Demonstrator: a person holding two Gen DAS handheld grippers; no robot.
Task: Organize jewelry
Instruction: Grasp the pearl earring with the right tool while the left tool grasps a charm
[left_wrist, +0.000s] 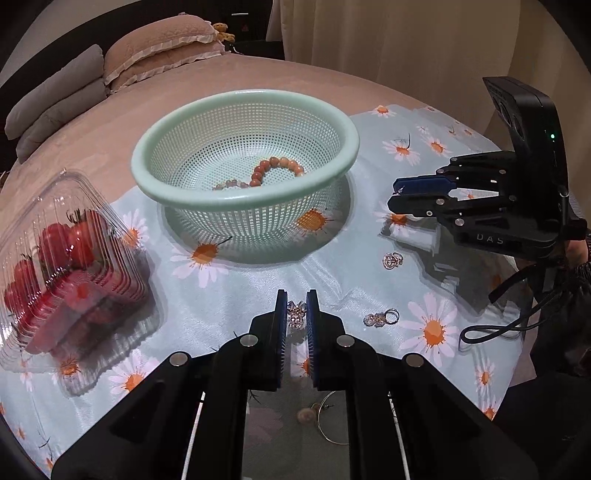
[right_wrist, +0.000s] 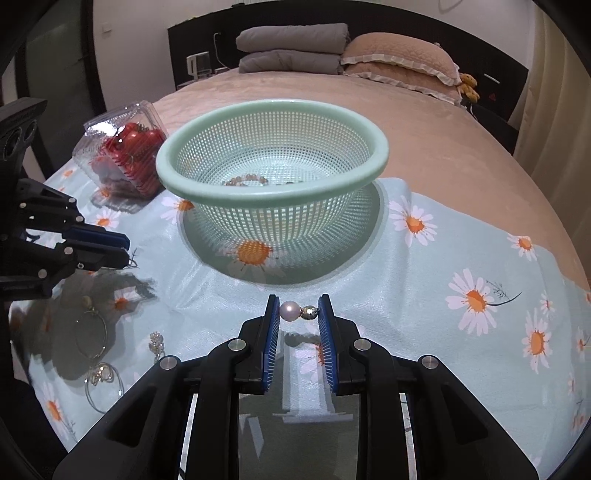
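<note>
Holding one piece of jewelry in each gripper, you are at the carrying step: both pieces are lifted from the tablecloth and not yet in the green basket.

Your right gripper has its fingers narrow, pressed on a pearl earring. It looks like a round, pale pearl joined to a small metal part, lying across between the two blue pads, one end against each pad.

Your left gripper also has its fingers narrow, closed on a small sparkling earring, which looks like a cluster of clear stones. I cannot tell how firmly it sits, because only its edges touch the pads.

The basket stands in the middle of the cloth, in front of both grippers. Inside it a brown bead bracelet already lies, with a second, paler bracelet beside it.

The next move, in my judgement, calls for bringing each gripper over the rim, then opening the fingers only when the piece is above the mesh. The pearl is smooth and round, so it could slip out if you tilt the gripper too much.

On the cloth some pieces wait: two small silver earrings and thin hoop earrings near your left side. A clear box of tomatoes stands to the left of the basket.
</note>
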